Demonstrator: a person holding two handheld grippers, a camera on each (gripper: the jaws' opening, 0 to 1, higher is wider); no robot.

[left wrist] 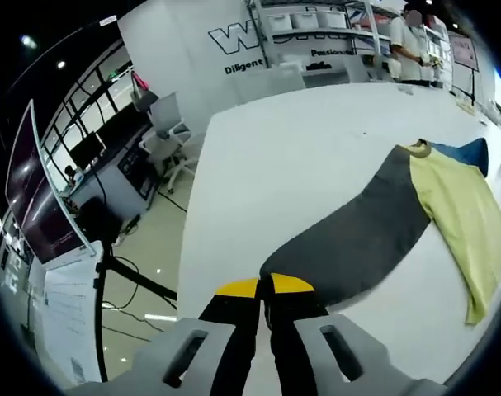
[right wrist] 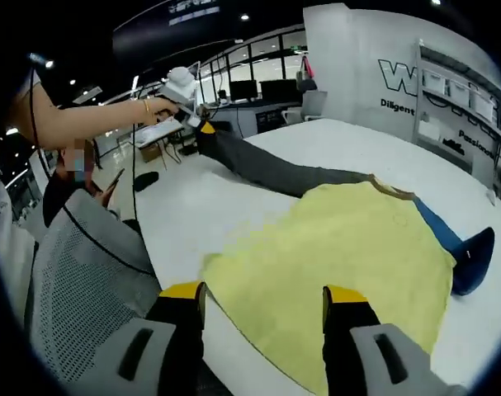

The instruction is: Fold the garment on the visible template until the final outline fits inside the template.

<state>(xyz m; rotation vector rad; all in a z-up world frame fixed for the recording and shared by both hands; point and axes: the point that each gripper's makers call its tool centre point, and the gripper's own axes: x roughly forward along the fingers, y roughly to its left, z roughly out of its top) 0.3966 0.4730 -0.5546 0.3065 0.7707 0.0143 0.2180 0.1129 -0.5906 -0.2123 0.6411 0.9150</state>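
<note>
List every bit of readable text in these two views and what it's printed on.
"W…": big outlined letters on the white wall, cut off by the shelving.
"Diligent": smaller line under them on that wall.
"Passiona…": further along, partly hidden.
"W…", "Diligent", "Passion…": the same wall in the right gripper view.
Ceiling sign: too blurred to read.
Garment: no print visible.

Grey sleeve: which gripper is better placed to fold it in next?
Left, probably. The left gripper is shut on the grey sleeve at its cuff; the right gripper is open over the yellow body.
</note>
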